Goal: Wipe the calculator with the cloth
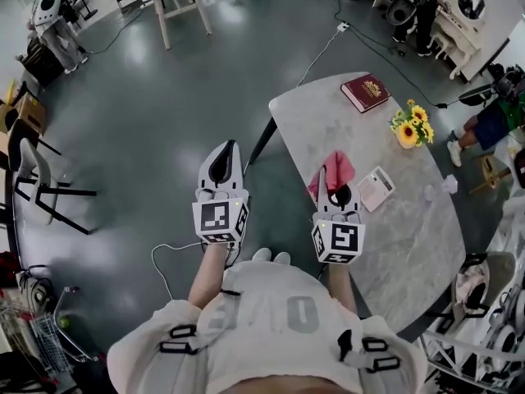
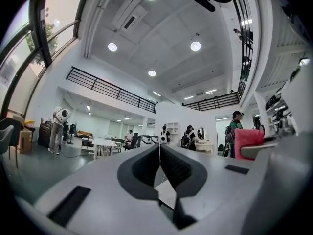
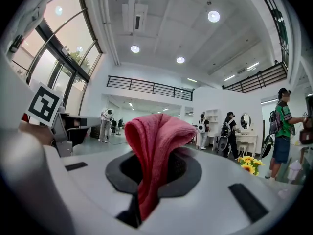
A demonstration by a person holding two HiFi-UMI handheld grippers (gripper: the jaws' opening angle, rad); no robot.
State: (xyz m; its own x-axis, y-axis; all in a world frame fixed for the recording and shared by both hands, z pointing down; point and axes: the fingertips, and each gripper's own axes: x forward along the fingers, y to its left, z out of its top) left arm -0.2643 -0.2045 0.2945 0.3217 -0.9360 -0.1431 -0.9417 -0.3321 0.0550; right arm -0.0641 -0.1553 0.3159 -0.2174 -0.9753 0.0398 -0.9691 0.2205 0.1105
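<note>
A white calculator (image 1: 376, 188) lies on the grey marble table (image 1: 410, 245), just right of my right gripper (image 1: 326, 174). That gripper is shut on a pink cloth (image 1: 334, 173), which bunches up between its jaws and hangs over them; in the right gripper view the cloth (image 3: 155, 146) fills the gap between the jaws. My left gripper (image 1: 229, 148) hangs over the floor left of the table, shut and empty. Its jaws (image 2: 160, 148) meet in the left gripper view with nothing between them.
On the table's far part lie a dark red book (image 1: 365, 93) and a small pot of sunflowers (image 1: 410, 125). A crumpled white scrap (image 1: 448, 185) sits near the right edge. Chairs (image 1: 37, 183) stand on the floor at left. People stand in the room's background.
</note>
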